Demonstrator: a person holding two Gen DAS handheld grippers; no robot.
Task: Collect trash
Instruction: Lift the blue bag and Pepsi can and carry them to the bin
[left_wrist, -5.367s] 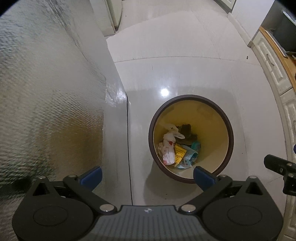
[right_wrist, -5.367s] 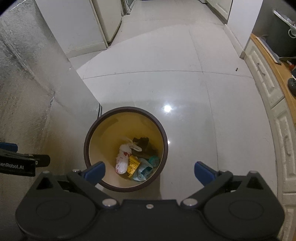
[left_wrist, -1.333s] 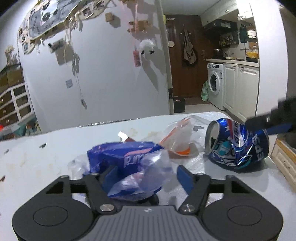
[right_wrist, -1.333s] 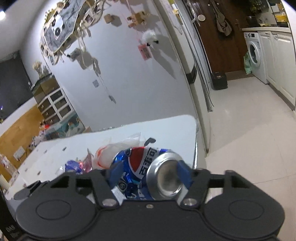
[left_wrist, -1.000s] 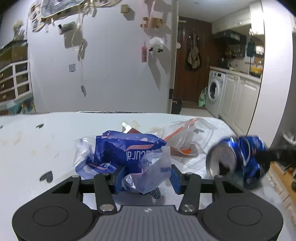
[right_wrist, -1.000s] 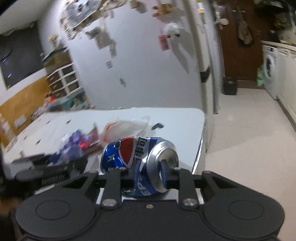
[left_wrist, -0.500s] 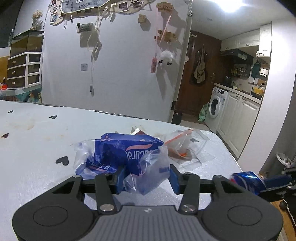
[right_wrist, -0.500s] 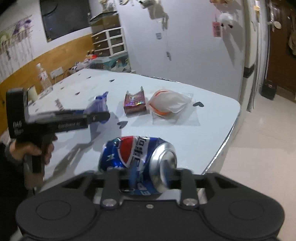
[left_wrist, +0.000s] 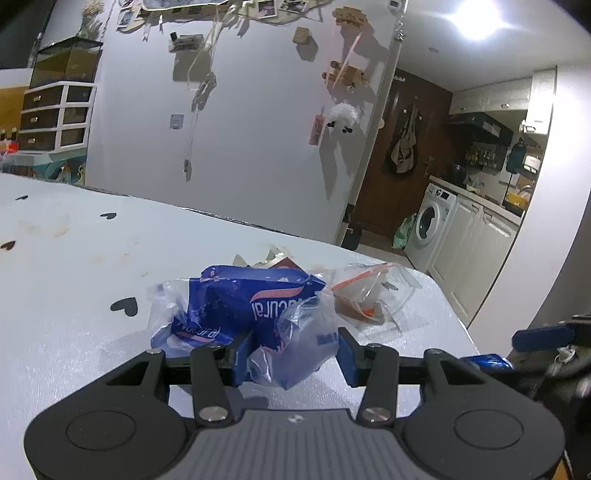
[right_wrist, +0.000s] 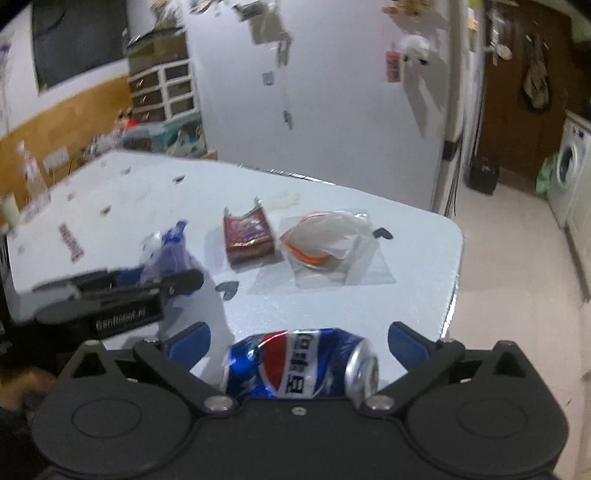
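Note:
My left gripper (left_wrist: 291, 354) is shut on a crumpled blue and clear plastic wrapper (left_wrist: 251, 314) and holds it just above the white table (left_wrist: 74, 295). It also shows in the right wrist view (right_wrist: 166, 254). My right gripper (right_wrist: 299, 339) is open, its blue fingers spread wide. A dented blue Pepsi can (right_wrist: 301, 363) sits between them, close to the gripper body, over the table's near edge. A red foil packet (right_wrist: 247, 236) and a clear bag with orange trim (right_wrist: 325, 240) lie on the table further off. The clear bag shows in the left view too (left_wrist: 369, 295).
The table's rounded corner (right_wrist: 456, 240) borders a tiled floor (right_wrist: 517, 258) on the right. A white fridge (right_wrist: 351, 92) with magnets stands behind the table. A washing machine (left_wrist: 430, 225) and cabinets are far right. A bottle (right_wrist: 31, 173) stands at the table's far left.
My right gripper's fingers have opened wide from around the Pepsi can, which now sits lower and closer to the gripper body. My left gripper stays shut on the wrapper, lifted slightly.

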